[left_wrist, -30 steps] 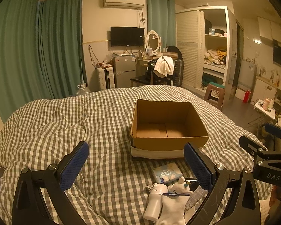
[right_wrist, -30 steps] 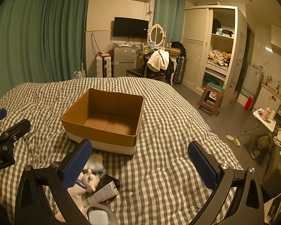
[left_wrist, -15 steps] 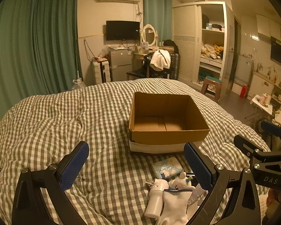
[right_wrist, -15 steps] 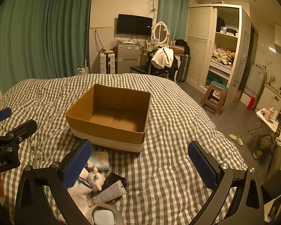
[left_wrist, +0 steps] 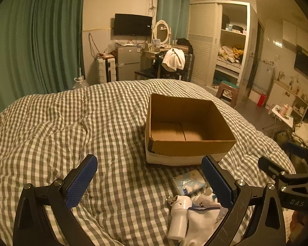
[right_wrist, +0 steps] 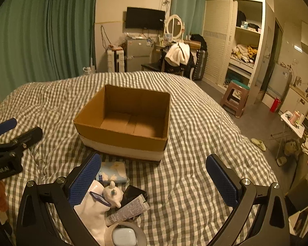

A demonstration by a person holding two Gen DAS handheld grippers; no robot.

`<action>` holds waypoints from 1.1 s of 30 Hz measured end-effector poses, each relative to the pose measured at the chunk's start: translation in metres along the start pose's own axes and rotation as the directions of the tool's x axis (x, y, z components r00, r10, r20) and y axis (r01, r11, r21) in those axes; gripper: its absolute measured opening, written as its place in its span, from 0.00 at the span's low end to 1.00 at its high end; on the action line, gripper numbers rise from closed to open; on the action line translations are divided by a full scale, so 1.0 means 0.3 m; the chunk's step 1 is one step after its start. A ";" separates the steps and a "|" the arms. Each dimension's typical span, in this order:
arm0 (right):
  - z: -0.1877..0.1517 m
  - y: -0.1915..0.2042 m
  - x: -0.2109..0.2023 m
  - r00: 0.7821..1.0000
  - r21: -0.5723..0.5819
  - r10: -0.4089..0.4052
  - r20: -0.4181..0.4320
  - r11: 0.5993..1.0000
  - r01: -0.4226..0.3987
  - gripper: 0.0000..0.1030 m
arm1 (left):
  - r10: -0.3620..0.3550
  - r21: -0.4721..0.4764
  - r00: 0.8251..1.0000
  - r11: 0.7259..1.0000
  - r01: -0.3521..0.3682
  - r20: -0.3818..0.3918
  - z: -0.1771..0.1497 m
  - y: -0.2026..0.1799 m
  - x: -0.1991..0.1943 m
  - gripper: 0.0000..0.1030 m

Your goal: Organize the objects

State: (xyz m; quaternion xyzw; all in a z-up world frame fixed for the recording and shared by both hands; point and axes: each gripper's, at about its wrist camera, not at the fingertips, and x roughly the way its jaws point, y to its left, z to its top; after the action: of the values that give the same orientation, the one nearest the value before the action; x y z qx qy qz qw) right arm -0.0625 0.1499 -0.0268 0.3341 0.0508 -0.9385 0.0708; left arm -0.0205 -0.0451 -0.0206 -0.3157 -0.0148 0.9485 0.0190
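Both grippers, left (left_wrist: 147, 181) and right (right_wrist: 154, 181), gape above what looks like toiletries (right_wrist: 113, 201) beside the box (right_wrist: 123, 137)

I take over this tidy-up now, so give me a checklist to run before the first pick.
1. Cardboard box empty, open side up: ok.
2. Left tool open, holding nothing: ok.
3. Right tool open, holding nothing: ok.
4. Items in reach near box: tissue pack, white plush toy, tube: ok.
5. Toy free of neighbours: not ok, tube and black item touch it.
6. Earbud case fully seen: cannot tell.
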 end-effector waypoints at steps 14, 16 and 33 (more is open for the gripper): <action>-0.086 0.041 0.019 0.990 -0.069 -0.013 -0.142 0.998 0.003 1.00 | -0.027 0.071 0.987 0.997 0.038 -0.160 -0.142 -0.029 0.084 1.00; -0.109 0.030 0.022 0.989 -0.071 -0.005 -0.150 0.997 -0.005 1.00 | -0.020 0.080 0.984 0.996 0.035 -0.177 -0.164 -0.044 0.092 1.00; -0.252 -0.024 0.158 0.957 -0.041 0.065 -0.283 0.996 -0.080 0.93 | 0.035 0.153 0.936 0.988 0.020 -0.349 -0.307 -0.106 0.211 1.00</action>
State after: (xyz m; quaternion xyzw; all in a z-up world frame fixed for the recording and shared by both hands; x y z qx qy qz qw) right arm -0.0532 0.1629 -0.1148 0.4637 0.0725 -0.8767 0.1058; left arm -0.0151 -0.0089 -0.1310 -0.4774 0.0632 0.8754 0.0421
